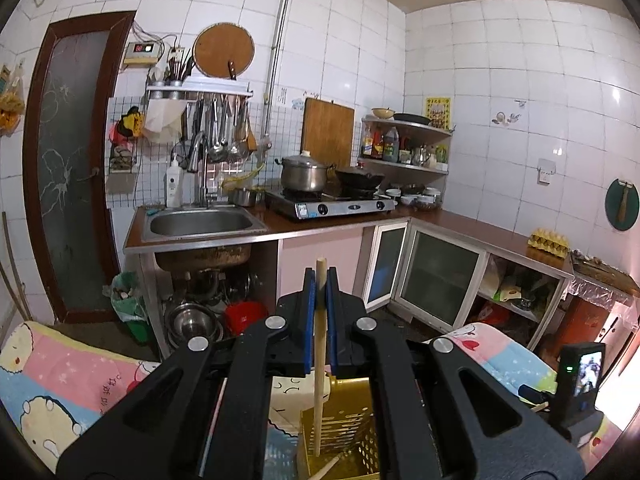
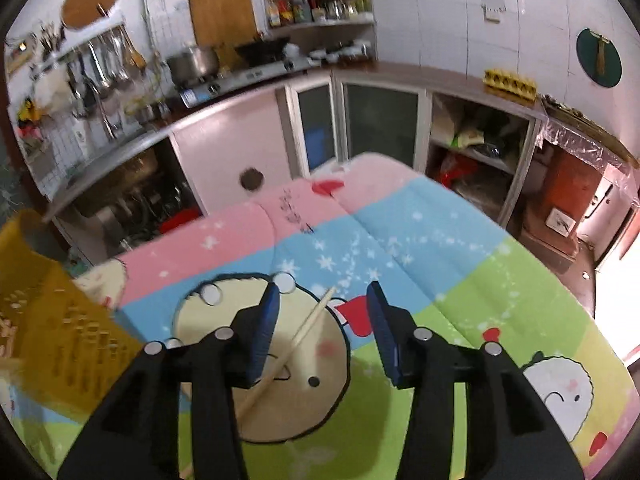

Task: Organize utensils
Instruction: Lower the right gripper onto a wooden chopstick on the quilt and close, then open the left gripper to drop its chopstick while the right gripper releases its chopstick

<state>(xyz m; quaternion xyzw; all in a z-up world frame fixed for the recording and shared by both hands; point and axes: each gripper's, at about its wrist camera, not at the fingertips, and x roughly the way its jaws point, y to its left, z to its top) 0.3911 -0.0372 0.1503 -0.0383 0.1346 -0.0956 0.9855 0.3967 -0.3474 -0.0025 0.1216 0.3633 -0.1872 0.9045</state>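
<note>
Left gripper (image 1: 320, 280): jaws closed on a single wooden chopstick (image 1: 319, 344), held near upright with its top end above the blue pads and its lower end down inside the gold utensil holder (image 1: 352, 432). Gold utensil holder: perforated metal, standing on the table just below the left gripper; a second wooden stick leans across its bottom, only partly seen. In the right wrist view the same holder shows at the left edge, blurred. Right gripper (image 2: 322, 312): jaws apart, pads pressing on nothing. Loose chopstick (image 2: 296, 340): lying flat on the cartoon cloth (image 2: 400, 240), slanting from lower left to upper right, its upper end between the right gripper's fingers, its lower part passing under the left-hand finger; not touched so far as can be seen. Cartoon cloth: pink, blue and green blocks with round faces, covering the table. Background: steel sink (image 1: 202, 224), two-burner stove (image 1: 332, 204) carrying a lidded steel pot (image 1: 305, 172) and a dark wok (image 1: 359, 179), hanging ladles (image 1: 220, 128) on a wall rack, corner shelf of bottles (image 1: 404, 140), egg tray (image 1: 549, 239) on the side counter.
</note>
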